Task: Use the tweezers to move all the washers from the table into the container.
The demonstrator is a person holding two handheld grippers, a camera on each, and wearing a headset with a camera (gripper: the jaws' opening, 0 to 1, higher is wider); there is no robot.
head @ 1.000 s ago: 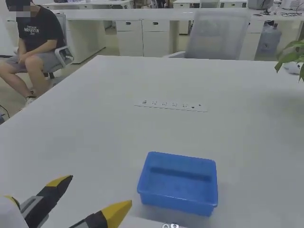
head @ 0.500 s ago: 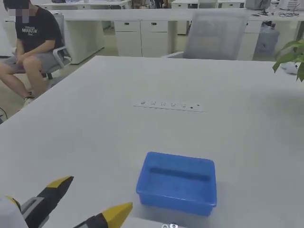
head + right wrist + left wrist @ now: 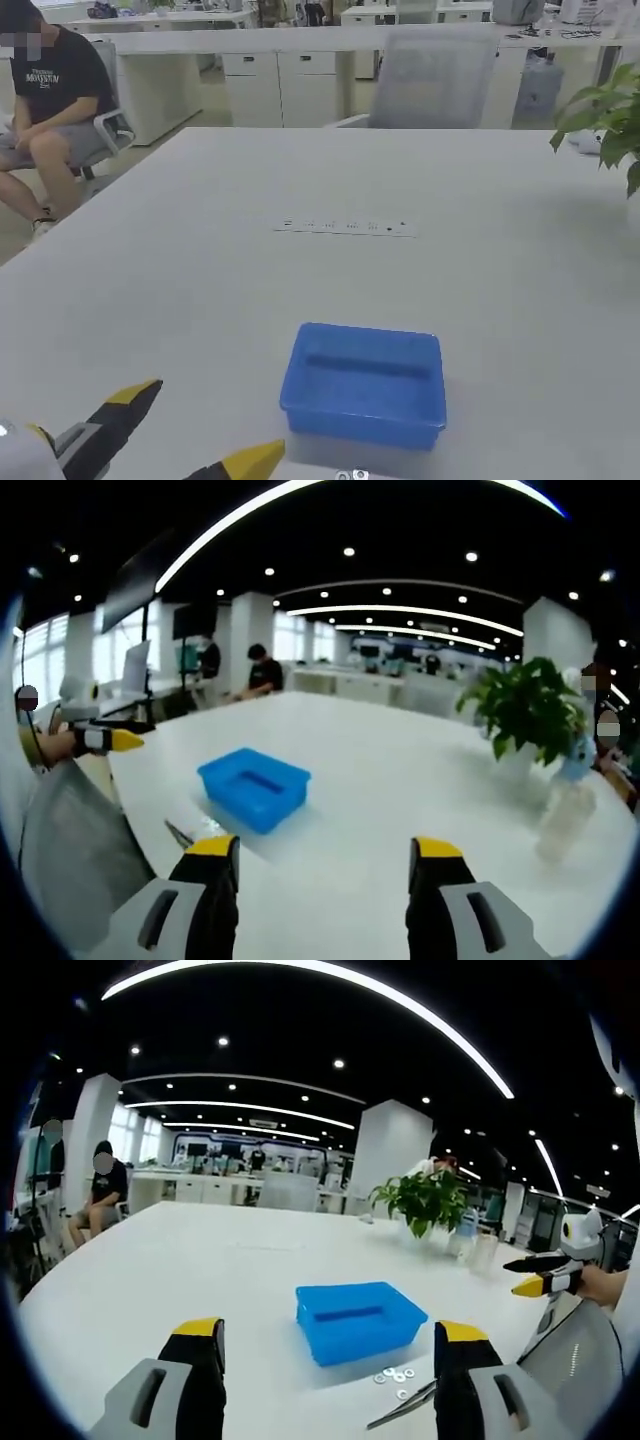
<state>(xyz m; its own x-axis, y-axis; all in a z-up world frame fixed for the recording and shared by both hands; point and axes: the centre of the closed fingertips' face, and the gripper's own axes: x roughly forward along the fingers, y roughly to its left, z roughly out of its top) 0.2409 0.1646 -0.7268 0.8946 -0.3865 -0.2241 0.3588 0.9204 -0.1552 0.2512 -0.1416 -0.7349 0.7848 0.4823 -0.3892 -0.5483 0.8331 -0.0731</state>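
**Head view.** The left gripper (image 3: 200,425) sits low and to the left, jaws spread wide, nothing between them. The blue container (image 3: 360,418) stands ahead of it and to its right, near but not touching. A few washers (image 3: 350,476) lie on the table (image 3: 200,280) just on the near side of the container. Against the earlier pictures the whole scene has shifted together, so the camera has moved. The gripper's gape and its place beside the container are unchanged. Judgement: no progress on the task in this interval.

**Left gripper view.** The container lies straight ahead between the jaws. The washers lie just beyond the right jaw tip, and the tweezers (image 3: 400,1410) lie on the table beside that jaw, ungripped. The right gripper (image 3: 518,1275) is held well off to the right, its jaws apart.

**Right gripper view.** Its jaws stand wide and hold nothing. The container is ahead and to the left. Judgement: the tweezers must be picked up first.
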